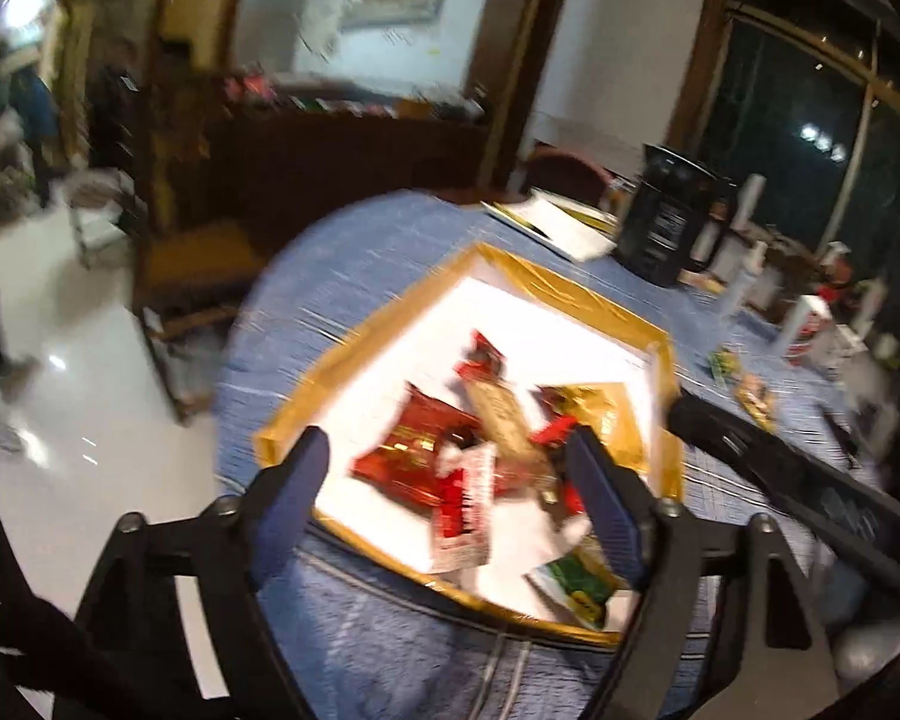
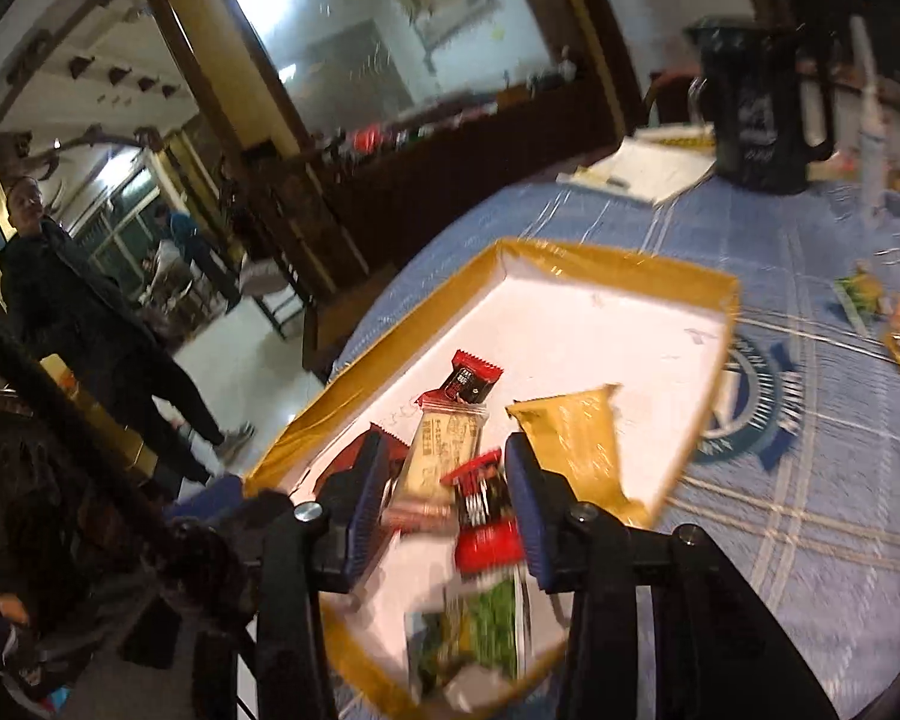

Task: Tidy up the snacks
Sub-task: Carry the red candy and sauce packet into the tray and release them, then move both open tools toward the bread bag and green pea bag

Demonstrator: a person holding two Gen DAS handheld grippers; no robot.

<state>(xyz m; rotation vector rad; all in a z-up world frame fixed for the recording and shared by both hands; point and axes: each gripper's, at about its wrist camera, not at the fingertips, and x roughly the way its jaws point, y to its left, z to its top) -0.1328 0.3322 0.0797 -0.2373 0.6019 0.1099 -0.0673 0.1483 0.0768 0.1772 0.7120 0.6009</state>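
A shallow gold-rimmed box (image 1: 594, 300) with a white floor sits on the blue tablecloth and holds several snack packets: red ones (image 1: 414, 450), a beige bar (image 1: 504, 420), a gold packet (image 2: 582, 450) and a green one (image 1: 576, 588). My left gripper (image 1: 450, 480) is open and empty above the box's near side. My right gripper (image 2: 447, 474) is open over the box (image 2: 606, 261), its fingers on either side of a small red and black packet (image 2: 480, 498) and the beige bar (image 2: 444, 450). The right gripper's dark body (image 1: 780, 462) shows at the box's right edge in the left wrist view.
Loose snack packets (image 2: 888, 324) lie on the blue cloth right of the box. A black jug (image 2: 756, 102), white papers (image 2: 642, 168) and bottles (image 1: 744, 276) stand at the table's far side. A wooden chair (image 1: 198, 276) is beside the table; a person (image 2: 84, 324) stands on the floor at left.
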